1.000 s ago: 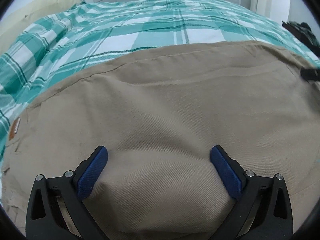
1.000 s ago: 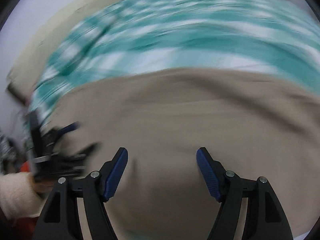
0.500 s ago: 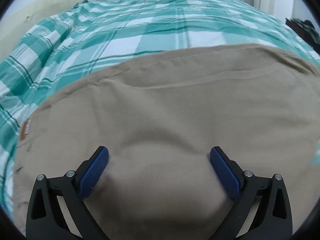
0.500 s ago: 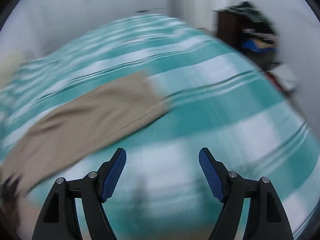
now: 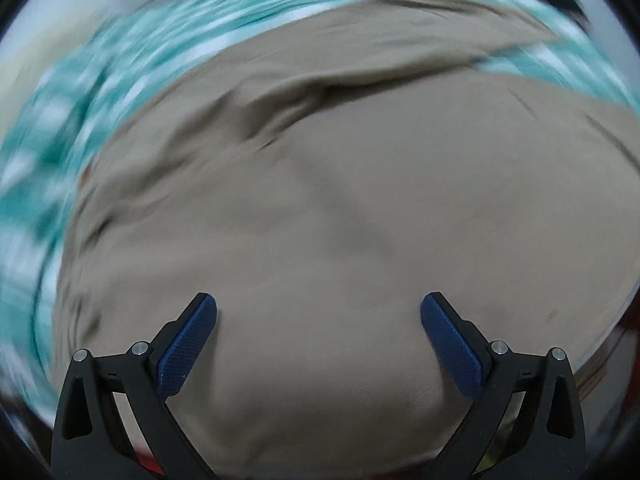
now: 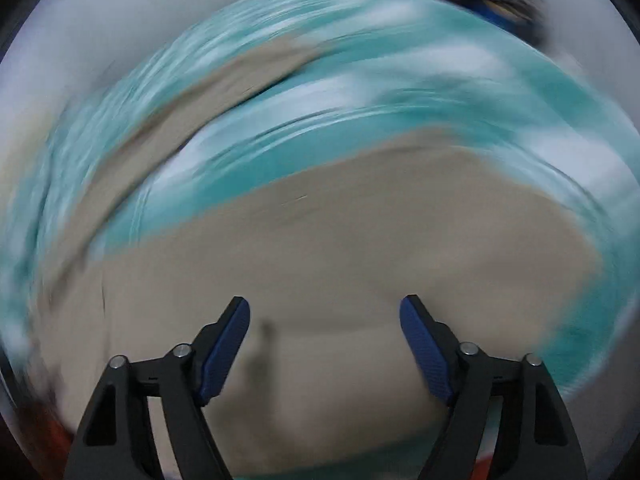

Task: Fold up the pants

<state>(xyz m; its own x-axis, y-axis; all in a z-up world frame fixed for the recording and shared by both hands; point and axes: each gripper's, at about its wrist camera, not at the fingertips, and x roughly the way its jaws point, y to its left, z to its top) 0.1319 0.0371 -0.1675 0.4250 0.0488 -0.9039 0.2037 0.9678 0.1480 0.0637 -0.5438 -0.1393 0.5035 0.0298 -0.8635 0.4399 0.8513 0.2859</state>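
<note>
Tan pants (image 5: 340, 208) lie spread on a bed with a green and white plaid cover (image 5: 72, 128). In the left wrist view the cloth fills most of the frame, with creases toward the upper left. My left gripper (image 5: 319, 312) is open just above the cloth and holds nothing. In the right wrist view, which is badly blurred, one tan leg (image 6: 320, 272) lies below my right gripper (image 6: 325, 316) and a second tan strip (image 6: 208, 92) runs further off. My right gripper is open and empty.
The plaid cover (image 6: 400, 92) surrounds the pants. Dark furniture with clutter (image 6: 500, 0) stands at the upper right beyond the bed. A pale wall lies behind. Both views are smeared by motion.
Both grippers have swung quickly. The left view has turned and the pants now show fresh creases. The right gripper has come back from the bare cover to above a pant leg.
</note>
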